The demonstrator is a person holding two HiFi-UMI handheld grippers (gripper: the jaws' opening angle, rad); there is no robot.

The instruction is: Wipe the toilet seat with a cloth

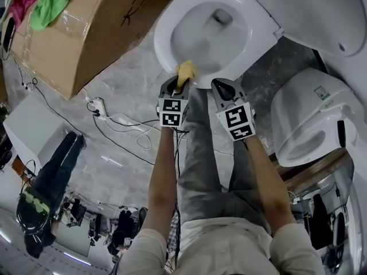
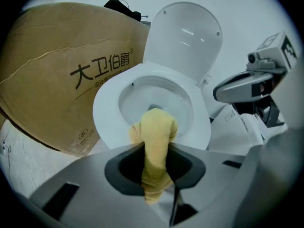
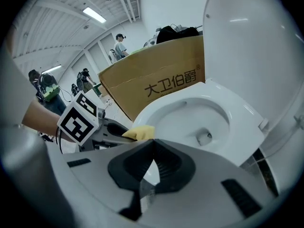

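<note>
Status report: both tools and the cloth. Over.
Left tool shut on yellow cloth. Right tool shut, empty, alongside. Cloth at front edge of toilet seat. Lid raised, nothing on seat.

Bright, even light (fisheye-warped, dark-cornered edges)

left gripper: jaws clamped on a yellow cloth, which sticks out past the tips. right gripper: jaws together, nothing between them. grippers level, just beside each other. left forearm and right forearm bare, extended forward.
</note>
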